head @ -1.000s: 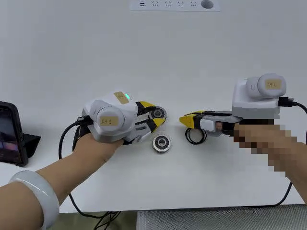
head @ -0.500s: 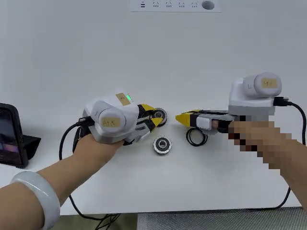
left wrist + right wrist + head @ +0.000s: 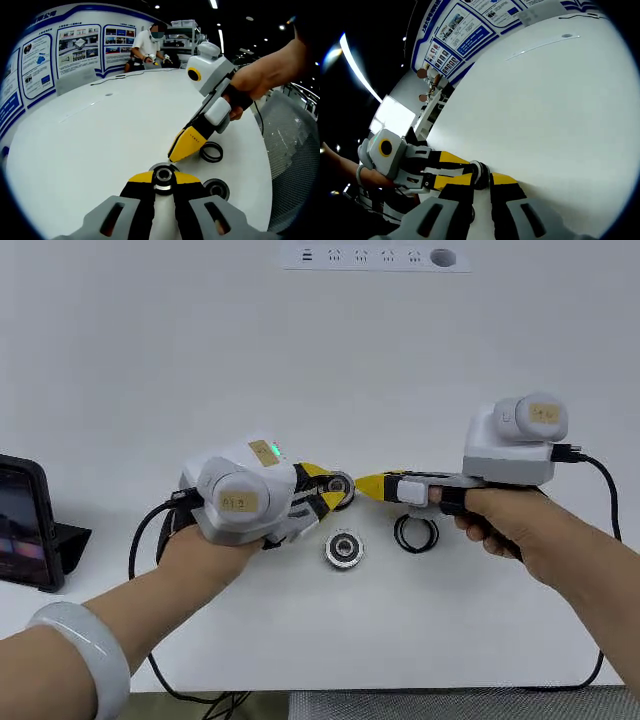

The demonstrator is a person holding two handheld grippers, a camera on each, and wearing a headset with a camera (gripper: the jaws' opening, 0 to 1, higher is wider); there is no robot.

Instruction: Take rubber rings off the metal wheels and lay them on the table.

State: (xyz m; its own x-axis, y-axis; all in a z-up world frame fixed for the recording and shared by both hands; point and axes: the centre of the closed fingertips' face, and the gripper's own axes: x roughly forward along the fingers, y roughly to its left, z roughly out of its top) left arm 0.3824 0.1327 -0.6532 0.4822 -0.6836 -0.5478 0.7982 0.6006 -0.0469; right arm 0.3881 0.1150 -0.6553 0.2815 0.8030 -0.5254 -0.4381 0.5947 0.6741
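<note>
Wheel [image 3: 338, 483] sits clamped in the left gripper [image 3: 326, 487]; the right gripper [image 3: 368, 485], jaws seemingly shut, may knock it loose prying.

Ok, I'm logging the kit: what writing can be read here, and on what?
Nothing reads clearly.
Tan stickers on the left tongs, handwritten: too blurred to read.
Tan sticker on the right tongs: too blurred.
Wall posters: print too small to read.

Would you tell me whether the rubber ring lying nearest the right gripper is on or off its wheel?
Off: the black ring lies flat on the table, with bare white surface showing through its middle.
</note>
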